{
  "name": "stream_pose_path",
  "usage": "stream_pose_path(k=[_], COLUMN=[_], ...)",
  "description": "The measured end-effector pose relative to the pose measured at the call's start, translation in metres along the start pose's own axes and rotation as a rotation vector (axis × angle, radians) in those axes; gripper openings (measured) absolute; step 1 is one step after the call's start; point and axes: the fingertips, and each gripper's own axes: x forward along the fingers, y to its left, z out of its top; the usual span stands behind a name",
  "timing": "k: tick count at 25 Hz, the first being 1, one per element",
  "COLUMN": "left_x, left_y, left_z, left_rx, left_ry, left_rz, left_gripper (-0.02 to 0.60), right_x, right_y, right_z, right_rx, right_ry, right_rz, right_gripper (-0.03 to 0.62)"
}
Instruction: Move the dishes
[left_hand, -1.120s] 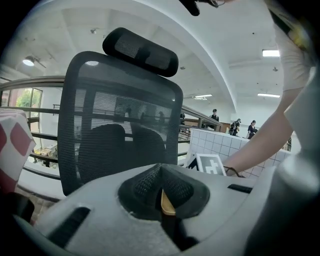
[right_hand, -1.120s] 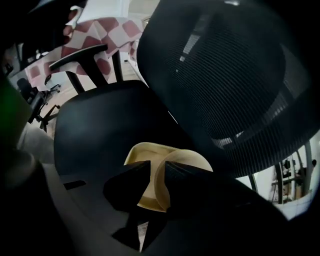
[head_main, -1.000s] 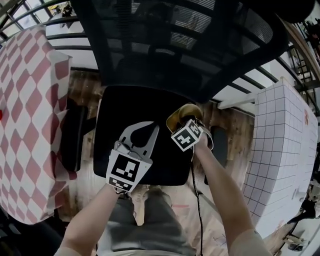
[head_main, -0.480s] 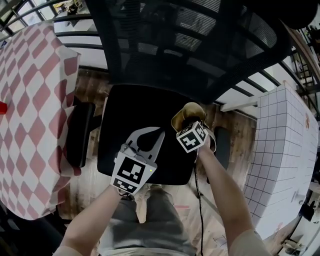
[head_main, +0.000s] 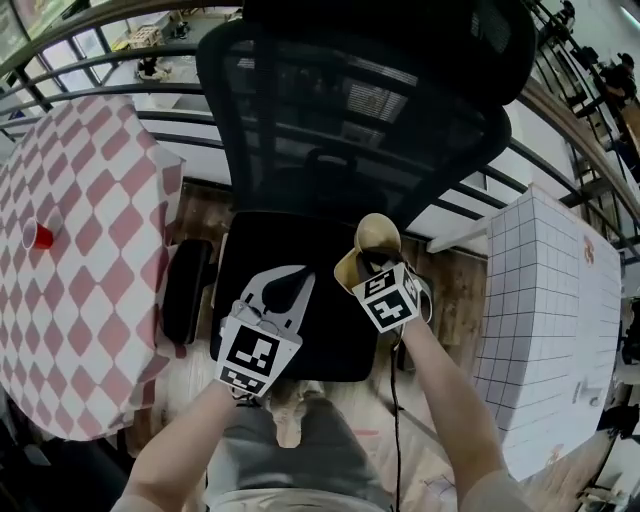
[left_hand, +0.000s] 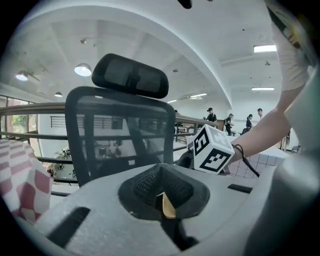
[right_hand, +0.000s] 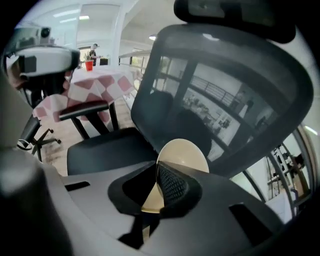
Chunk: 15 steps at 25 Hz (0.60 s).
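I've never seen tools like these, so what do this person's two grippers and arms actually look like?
The left gripper and right gripper are pale grey plastic with dark meshed pads; each carries a cube of black-and-white square markers. A thin black cable runs along the right forearm; that arm's sleeve is short and pale.

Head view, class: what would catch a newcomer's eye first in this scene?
A big black mesh office chair fills the middle of the head view. The right gripper, its jaws having just closed, clamps a cream dish by its rim over the right side of the seat. At the left, a red-and-white checked tablecloth carries a small red cup.
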Motion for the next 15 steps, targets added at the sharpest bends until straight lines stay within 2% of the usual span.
stream_pose_path(k=[5, 11, 15], left_x=[-0.033, -0.093, -0.114], left_y=[0.005, 0.018, 0.023], left_z=[0.069, 0.159, 0.215], left_rx=[0.011, 0.036, 0.044], left_ry=[-0.066, -0.123, -0.178], left_rz=[0.019, 0.036, 0.053], left_gripper=[0.012, 0.014, 0.012], right_x=[-0.096, -0.212, -0.275], right_y=[-0.015, -0.011, -0.019], right_z=[0.080, 0.175, 0.216], right_rx=[-0.010, 0.043, 0.040], right_ry=[-0.164, -0.370, -0.440], right_rz=[-0.031, -0.018, -0.056], right_gripper=[0.028, 0.029, 0.029])
